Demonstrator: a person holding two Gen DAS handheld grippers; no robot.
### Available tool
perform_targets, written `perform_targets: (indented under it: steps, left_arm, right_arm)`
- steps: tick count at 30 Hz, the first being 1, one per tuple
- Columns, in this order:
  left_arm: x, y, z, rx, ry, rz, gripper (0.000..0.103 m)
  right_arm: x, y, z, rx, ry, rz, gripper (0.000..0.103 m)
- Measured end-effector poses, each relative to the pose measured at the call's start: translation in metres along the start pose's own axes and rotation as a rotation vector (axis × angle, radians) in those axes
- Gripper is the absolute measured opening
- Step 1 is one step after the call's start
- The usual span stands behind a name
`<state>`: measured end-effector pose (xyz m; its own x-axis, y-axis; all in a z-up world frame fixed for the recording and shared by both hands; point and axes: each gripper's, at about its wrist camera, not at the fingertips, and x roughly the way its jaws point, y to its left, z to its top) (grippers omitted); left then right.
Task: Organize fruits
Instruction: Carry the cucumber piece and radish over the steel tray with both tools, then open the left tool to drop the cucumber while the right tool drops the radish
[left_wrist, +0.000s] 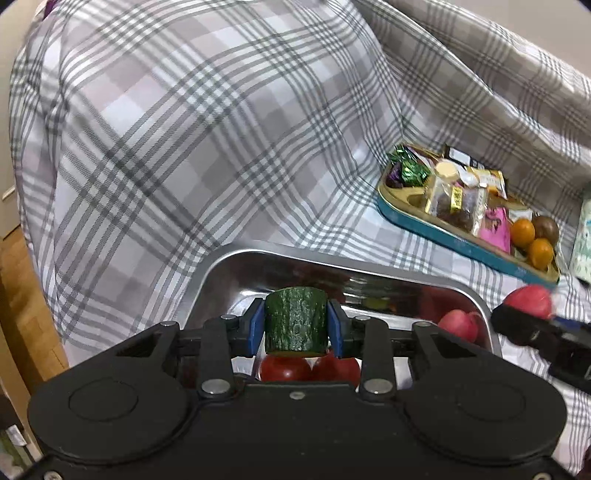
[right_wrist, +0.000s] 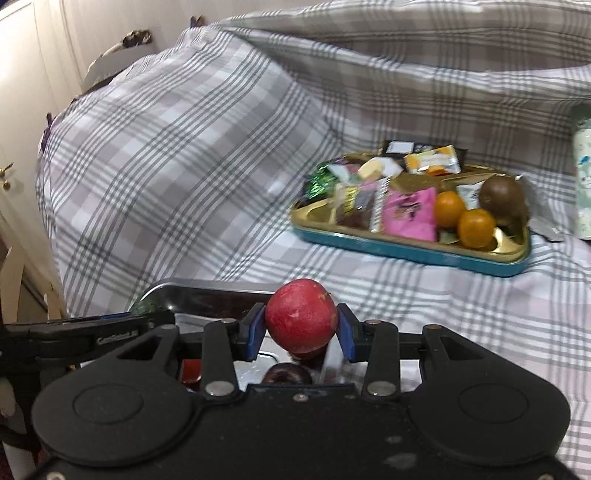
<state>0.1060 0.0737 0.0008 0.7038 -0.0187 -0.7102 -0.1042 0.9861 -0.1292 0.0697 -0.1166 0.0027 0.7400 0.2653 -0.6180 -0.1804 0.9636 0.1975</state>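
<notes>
My left gripper (left_wrist: 296, 326) is shut on a dark green cucumber chunk (left_wrist: 296, 319) and holds it above a steel tray (left_wrist: 221, 266). Two red tomatoes (left_wrist: 284, 367) lie in the tray under it, and a pink-red radish (left_wrist: 458, 325) lies at the tray's right side. My right gripper (right_wrist: 301, 330) is shut on a red round fruit (right_wrist: 301, 315) above the tray's near right part (right_wrist: 207, 288); it also shows at the right of the left wrist view (left_wrist: 528, 301). The left gripper shows at the left of the right wrist view (right_wrist: 110, 328).
A teal and gold tin tray (right_wrist: 406, 251) stands further right on the plaid bedcover (right_wrist: 184, 166), holding wrapped sweets, two small oranges (right_wrist: 476, 227) and a brown kiwi (right_wrist: 502, 195). A pale patterned box (right_wrist: 583, 177) stands at the far right. A plaid pillow rises behind.
</notes>
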Motion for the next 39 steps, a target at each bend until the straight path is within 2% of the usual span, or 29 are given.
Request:
perform_targets:
  steps: [7, 12, 15, 29, 39]
  left_arm:
    - [0.006, 0.002, 0.000, -0.020, 0.023, 0.022, 0.043]
    - [0.000, 0.000, -0.001, -0.022, -0.015, 0.072, 0.044]
    - [-0.002, 0.001, -0.001, -0.026, -0.028, 0.078, 0.044]
    - [0.000, -0.006, -0.003, 0.017, -0.008, 0.074, 0.044]
    - [-0.021, -0.018, -0.017, 0.085, -0.050, 0.101, 0.044]
  right_arm:
    - [0.020, 0.016, -0.003, -0.005, 0.031, 0.009, 0.043]
    - [0.027, 0.021, -0.009, -0.014, 0.038, -0.003, 0.044]
    - [0.025, 0.024, -0.011, -0.037, 0.031, -0.003, 0.044]
    - [0.016, 0.025, -0.012, -0.067, 0.035, 0.006, 0.044]
    - [0.013, 0.023, -0.015, -0.054, 0.067, -0.019, 0.044]
